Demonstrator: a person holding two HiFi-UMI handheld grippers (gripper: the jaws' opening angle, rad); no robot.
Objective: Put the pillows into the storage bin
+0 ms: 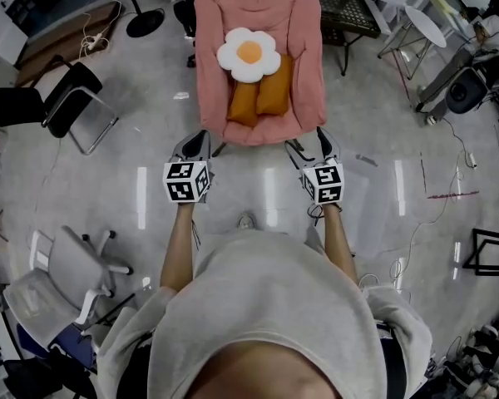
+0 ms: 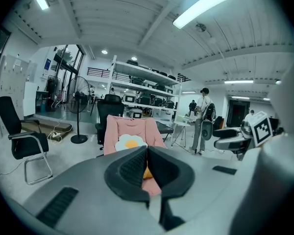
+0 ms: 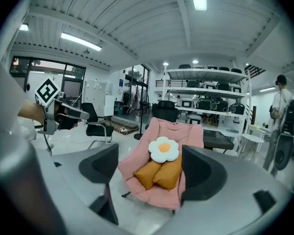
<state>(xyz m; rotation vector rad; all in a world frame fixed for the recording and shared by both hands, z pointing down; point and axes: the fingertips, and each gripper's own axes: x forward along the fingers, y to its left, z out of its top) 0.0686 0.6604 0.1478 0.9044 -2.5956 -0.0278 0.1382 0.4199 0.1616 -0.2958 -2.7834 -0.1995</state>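
A pink lounge chair point(image 1: 303, 48) stands on the floor ahead of me. Against its back leans a white flower pillow with an orange centre point(image 1: 249, 54). Below it, side by side on the seat, lie two orange pillows point(image 1: 243, 102) point(image 1: 276, 86). My left gripper point(image 1: 201, 140) hovers just short of the chair's front left edge, jaws shut and empty. My right gripper point(image 1: 312, 144) hangs at the front right edge, open with nothing between its fingers. The right gripper view frames the flower pillow point(image 3: 163, 149) and orange pillows point(image 3: 147, 174) between its jaws. The left gripper point(image 2: 147, 153) partly hides the chair point(image 2: 137, 127).
A black cantilever chair point(image 1: 58, 98) stands at the left and a grey office chair point(image 1: 66, 281) at the lower left. Behind the pink chair are a fan stand point(image 1: 141, 19) and a black mesh table point(image 1: 341, 7). A person point(image 2: 203, 119) stands near shelves point(image 3: 206, 92). Cables trail at the right.
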